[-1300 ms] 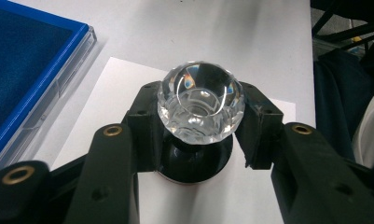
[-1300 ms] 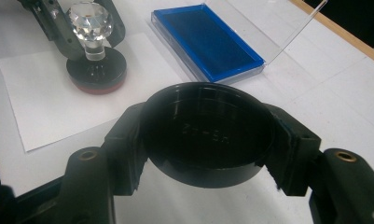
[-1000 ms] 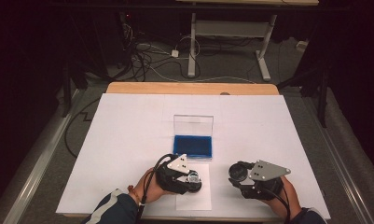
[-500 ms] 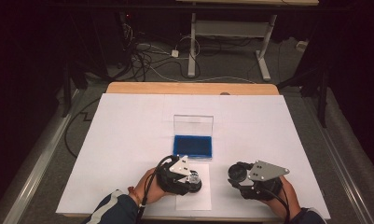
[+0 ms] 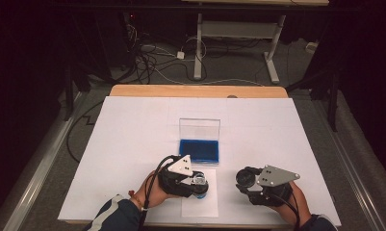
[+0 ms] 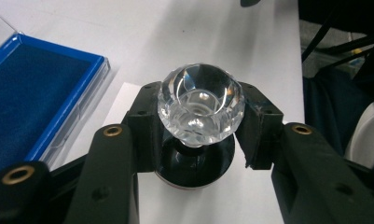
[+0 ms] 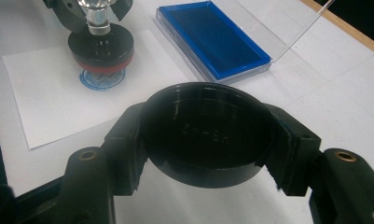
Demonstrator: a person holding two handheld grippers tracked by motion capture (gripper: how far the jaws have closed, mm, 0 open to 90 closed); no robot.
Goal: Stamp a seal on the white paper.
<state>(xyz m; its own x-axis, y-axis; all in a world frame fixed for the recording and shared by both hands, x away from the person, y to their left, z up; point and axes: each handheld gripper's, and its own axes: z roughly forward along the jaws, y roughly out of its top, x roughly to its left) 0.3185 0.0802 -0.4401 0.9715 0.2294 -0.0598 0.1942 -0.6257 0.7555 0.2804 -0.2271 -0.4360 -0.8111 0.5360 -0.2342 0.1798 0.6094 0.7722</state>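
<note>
The left hand-held gripper (image 6: pixel 196 128) pinches the faceted clear crystal knob (image 6: pixel 201 103) of a round black stamp with a red band (image 7: pixel 100 49), jaws pressed against the knob from both sides. In the right gripper view the stamp hangs just above a small white paper sheet (image 7: pixel 45 98), and a blue round imprint (image 7: pixel 102 78) already shows on the sheet under its base, so the stamping itself looks done. In the high view stamp and sheet sit near the counter's (image 5: pixel 133 125) near edge, at about 6 o'clock from the open blue felt-lined ink pad case with a clear lid (image 5: pixel 199 150).

The right hand-held gripper (image 7: pixel 208 140) clamps the stamp's round black plastic cap (image 7: pixel 208 135), its hollow side facing the camera, at about 3 o'clock from the stamp and well apart from it.

What seems left: bringing the cap back onto the stamp's face, setting the stamp down, and probably closing the case lid.
</note>
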